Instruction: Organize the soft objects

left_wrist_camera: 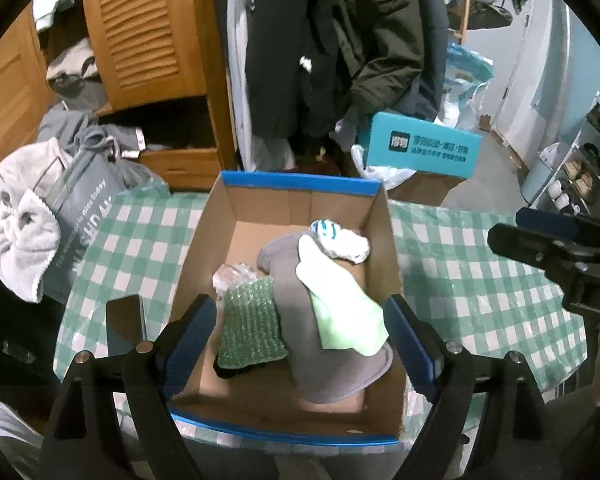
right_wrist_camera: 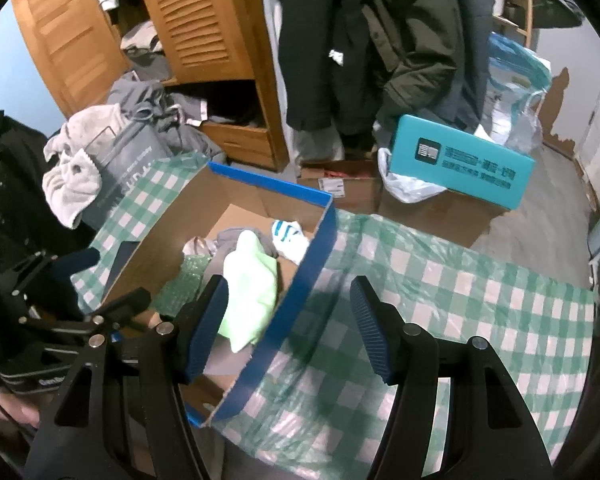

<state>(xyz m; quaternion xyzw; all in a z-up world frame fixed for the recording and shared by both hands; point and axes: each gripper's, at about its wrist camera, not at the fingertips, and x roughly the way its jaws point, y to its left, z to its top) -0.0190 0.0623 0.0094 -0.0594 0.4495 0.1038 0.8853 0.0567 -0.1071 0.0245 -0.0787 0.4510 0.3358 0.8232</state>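
Green-checked tablecloth [right_wrist_camera: 460,300] (box [left_wrist_camera: 300,192] on it) beneath both released grippers, left [left_wrist_camera: 300,332], right [right_wrist_camera: 290,328].

The cardboard box [left_wrist_camera: 220,240] is open on top, its blue-edged walls fencing the centre of the frame. Checked table [right_wrist_camera: 460,300] lies bare at lower right; a grey bag [left_wrist_camera: 80,216] crowds the left edge.

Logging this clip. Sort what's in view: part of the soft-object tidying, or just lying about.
Job: blue-edged cardboard box; inside it, pale green cloth, grey felt piece, green bubble wrap, striped white sock.
Lying about: teal printed box, grey towel, hanging dark coats.
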